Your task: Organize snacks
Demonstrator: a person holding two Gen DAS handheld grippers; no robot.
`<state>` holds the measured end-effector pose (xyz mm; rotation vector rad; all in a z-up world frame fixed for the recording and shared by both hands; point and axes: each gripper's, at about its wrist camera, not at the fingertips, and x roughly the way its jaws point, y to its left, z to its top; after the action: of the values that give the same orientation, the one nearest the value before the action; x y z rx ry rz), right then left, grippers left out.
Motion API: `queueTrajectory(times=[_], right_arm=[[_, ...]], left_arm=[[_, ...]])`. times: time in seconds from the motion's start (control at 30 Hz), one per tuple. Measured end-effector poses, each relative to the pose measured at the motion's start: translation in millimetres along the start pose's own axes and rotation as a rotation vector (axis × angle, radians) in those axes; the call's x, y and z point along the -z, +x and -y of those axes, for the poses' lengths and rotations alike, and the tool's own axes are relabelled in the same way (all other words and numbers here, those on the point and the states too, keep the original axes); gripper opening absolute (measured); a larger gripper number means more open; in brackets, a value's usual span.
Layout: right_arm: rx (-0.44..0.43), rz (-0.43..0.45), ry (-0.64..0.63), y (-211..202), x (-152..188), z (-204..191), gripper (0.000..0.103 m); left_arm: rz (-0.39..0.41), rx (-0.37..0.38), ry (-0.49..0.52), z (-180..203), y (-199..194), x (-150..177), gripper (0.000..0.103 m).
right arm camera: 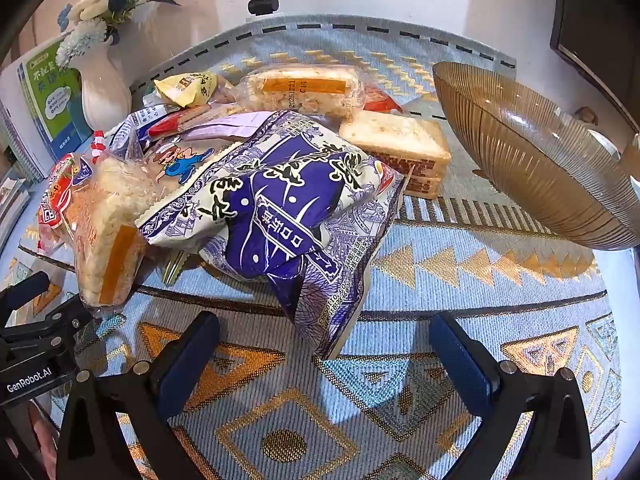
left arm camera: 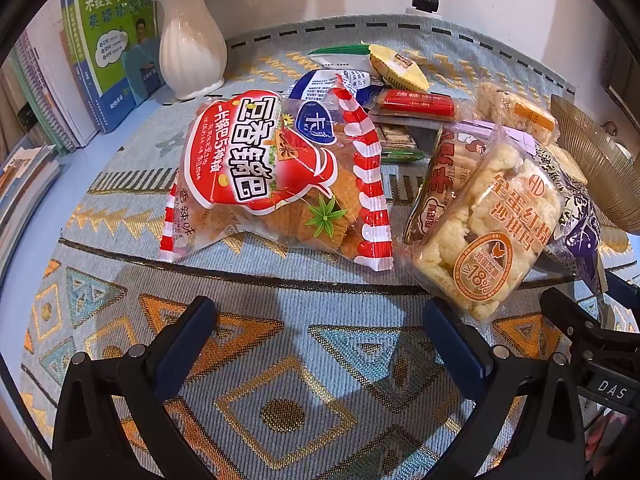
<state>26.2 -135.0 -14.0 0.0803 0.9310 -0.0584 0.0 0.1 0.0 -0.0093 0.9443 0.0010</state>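
The snacks lie in one loose heap near the middle of the counter (left arm camera: 280, 360), which is covered by a patterned blue and gold cloth. At the front of the heap sit three packs: a red-and-white striped bag (left arm camera: 276, 184) toward the left edge, a clear pack of pale puffed cake (left arm camera: 488, 232) in the middle, and a blue-and-white printed bag (right arm camera: 288, 208) toward the right. The blue-and-white bag's long axis runs away from the front edge, one end pointing down between the fingers of the right hand-held gripper (right arm camera: 324, 360), so that hand looks nearest to it. The red bag lies just ahead of the left hand-held gripper (left arm camera: 320, 344), a little left of its centre, its long side slanting across the counter. Both hand-held grippers hang spread wide with nothing between their fingers, tilted down at the cloth and touching no pack. Behind these three I count at least seven smaller packs, though overlaps hide some. One ribbed amber glass bowl (right arm camera: 532, 152) stands at the right edge, empty as far as I can see and likely where the snacks go. One white vase (left arm camera: 192, 44) and a row of books (left arm camera: 108, 52) line the back left corner.
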Motion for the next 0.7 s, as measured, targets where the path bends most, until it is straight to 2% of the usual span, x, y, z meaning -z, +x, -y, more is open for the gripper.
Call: queueTrajectory(times=[0.7], right_arm=[[-0.001,0.0,0.001,0.1,-0.5,0.8,0.103]], left_arm=[[0.001,-0.003,0.002,0.1,0.0,0.0,0.103]])
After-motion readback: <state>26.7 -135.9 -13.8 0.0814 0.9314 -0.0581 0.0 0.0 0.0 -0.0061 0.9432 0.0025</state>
